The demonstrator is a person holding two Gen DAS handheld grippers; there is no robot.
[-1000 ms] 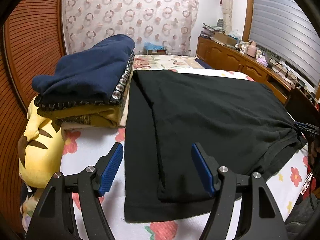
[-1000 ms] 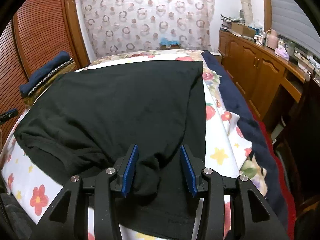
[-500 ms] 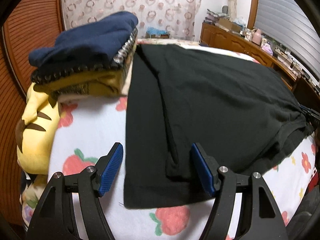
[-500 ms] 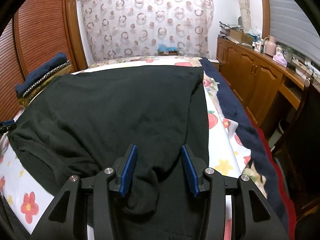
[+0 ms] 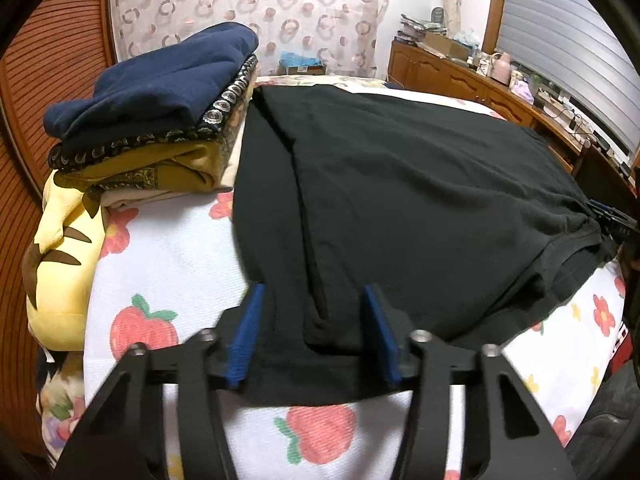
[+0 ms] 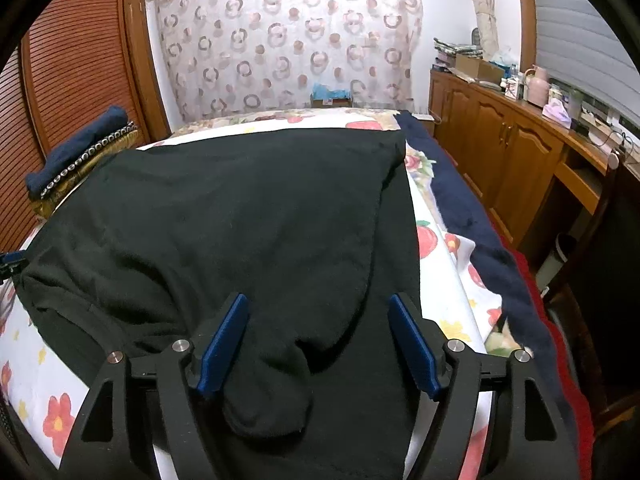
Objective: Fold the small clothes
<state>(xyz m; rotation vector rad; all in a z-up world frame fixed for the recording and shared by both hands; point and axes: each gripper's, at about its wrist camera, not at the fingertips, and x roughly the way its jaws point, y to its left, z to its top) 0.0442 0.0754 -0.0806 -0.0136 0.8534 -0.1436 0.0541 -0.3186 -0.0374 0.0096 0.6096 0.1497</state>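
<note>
While the black garment [image 5: 400, 200] lies spread on the bed [image 5: 168, 264] with both side flaps turned in, I judge the cross fold is not yet made. From the left wrist, my left gripper [image 5: 316, 332] has released jaws straddling the near left corner, and a stack of folded clothes [image 5: 156, 120] sits beside it. From the right wrist, my right gripper [image 6: 320, 344] is released too, over a bunched sleeve [image 6: 272, 392] hidden from the left.
</note>
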